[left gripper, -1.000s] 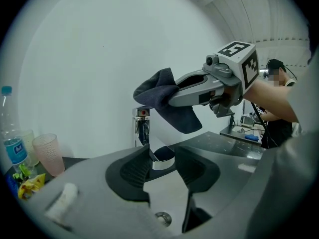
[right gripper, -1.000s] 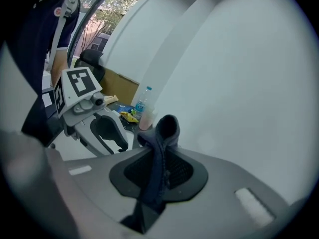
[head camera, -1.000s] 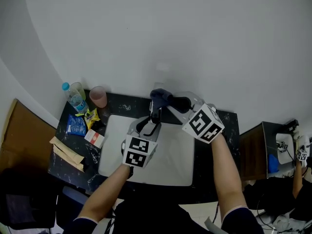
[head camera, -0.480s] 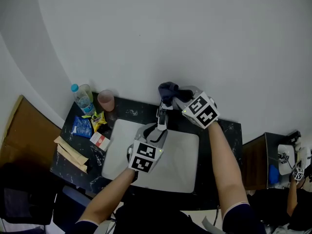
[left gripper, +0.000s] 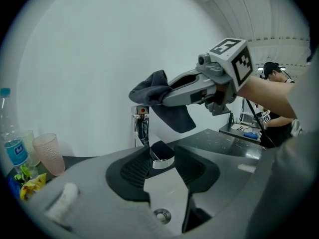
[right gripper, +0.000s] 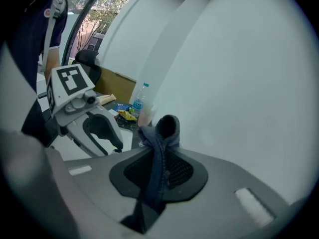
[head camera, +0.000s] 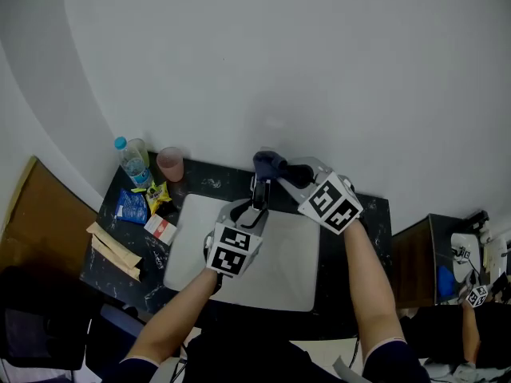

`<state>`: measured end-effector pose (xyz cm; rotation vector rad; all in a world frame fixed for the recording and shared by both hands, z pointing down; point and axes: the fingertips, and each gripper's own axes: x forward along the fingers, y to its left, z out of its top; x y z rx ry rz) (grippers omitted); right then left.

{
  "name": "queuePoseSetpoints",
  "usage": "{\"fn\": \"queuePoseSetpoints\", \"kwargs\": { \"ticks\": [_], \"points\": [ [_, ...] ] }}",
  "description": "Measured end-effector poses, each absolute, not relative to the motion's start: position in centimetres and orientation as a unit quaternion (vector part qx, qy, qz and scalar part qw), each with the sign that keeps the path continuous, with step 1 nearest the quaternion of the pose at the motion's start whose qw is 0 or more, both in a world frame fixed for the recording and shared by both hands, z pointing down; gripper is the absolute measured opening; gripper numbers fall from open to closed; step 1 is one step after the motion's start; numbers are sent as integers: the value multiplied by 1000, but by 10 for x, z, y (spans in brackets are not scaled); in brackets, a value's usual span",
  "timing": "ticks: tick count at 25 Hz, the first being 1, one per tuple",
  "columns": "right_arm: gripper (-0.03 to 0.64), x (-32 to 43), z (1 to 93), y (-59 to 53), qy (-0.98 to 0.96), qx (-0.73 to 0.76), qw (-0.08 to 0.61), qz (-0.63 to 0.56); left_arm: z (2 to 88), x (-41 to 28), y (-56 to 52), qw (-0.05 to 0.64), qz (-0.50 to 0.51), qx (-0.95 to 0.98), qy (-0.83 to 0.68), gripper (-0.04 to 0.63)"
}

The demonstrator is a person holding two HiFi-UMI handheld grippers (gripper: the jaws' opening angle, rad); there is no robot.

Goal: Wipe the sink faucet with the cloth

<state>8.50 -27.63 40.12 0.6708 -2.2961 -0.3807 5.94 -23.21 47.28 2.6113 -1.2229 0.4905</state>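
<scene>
Two grippers on one tap, cloth at its head

Set into the dark counter [head camera: 375, 214], the white sink [head camera: 279, 282] has its faucet [left gripper: 141, 128] at the back edge, with the spout running out toward the person. The left gripper [left gripper: 162, 156] looks clamped on the spout's end, steadying it from the front. The right gripper [right gripper: 160, 158] comes in from the right and above, jaws pinched tight on the dark cloth [left gripper: 162, 93]. The cloth's bunch sits at the faucet's top, touching or just off it; I can't tell which. To my eye the wipe should run down the upright, then along the spout.
</scene>
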Motion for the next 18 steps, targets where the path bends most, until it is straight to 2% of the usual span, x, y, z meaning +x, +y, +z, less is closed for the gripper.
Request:
{"fn": "queuePoseSetpoints", "kwargs": {
  "ticks": [7,15,18],
  "points": [
    [57,86,377,-225,-906,277,283,-150,471,56,-233,105,170,884,-423,156],
    [57,79,443,-229,-897,281,329,-91,474,53,-231,108,174,884,-420,152],
    [57,76,452,-248,-893,305,325,-69,475,52,-230,110,174,885,-418,147]
  ]
}}
